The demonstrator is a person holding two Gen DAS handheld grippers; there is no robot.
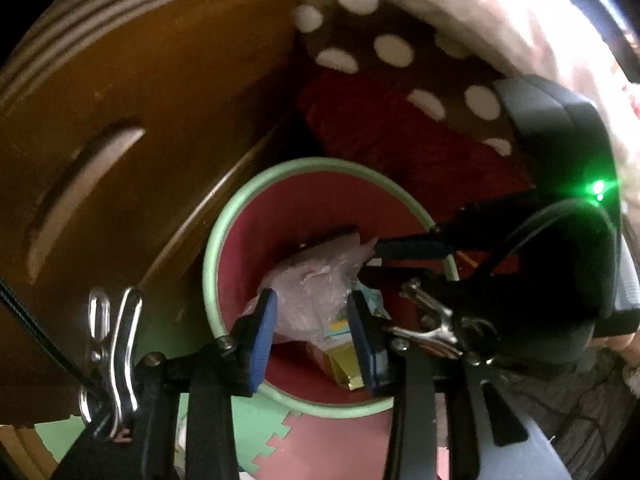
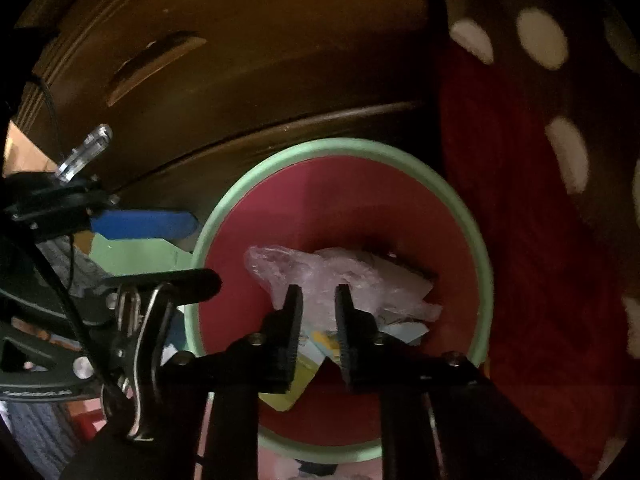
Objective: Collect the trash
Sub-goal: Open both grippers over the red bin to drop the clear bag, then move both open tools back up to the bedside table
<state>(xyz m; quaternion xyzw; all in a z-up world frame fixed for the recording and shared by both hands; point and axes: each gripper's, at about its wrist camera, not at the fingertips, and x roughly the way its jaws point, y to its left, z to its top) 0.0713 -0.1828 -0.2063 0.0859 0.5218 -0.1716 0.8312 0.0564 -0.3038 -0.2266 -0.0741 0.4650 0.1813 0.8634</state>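
Two grippers over one round bin (image 1: 211, 256), pink inside with a pale green rim, standing on pink and green foam floor tiles (image 1: 264, 432). Inside the bin, at the centre of both views, a crumpled clear plastic bag (image 1: 316, 292) on top of paper scraps and a yellow-gold wrapper (image 1: 340, 368) toward 6 o'clock. Left gripper (image 1: 312, 332) at 6 o'clock in its own view, blue-padded fingers (image 1: 262, 340) parted on either side of the bag's near end; whether touching or merely above it, cannot tell. Right gripper (image 2: 318, 332) likewise at 6 o'clock in its own view, black ribbed jaws parted with a moderate gap, nothing between them, poised over the bag and the scraps. In the left view, right gripper entering from 3 o'clock, fingers reaching across the rim. In the right view, left gripper's blue finger at 9 o'clock, just outside the rim. Brown wooden drawer front (image 1: 140, 128) from 9 to 12 o'clock. Red cloth (image 2: 520, 200) and dark white-spotted fabric (image 2: 540, 40) from 1 to 4 o'clock.
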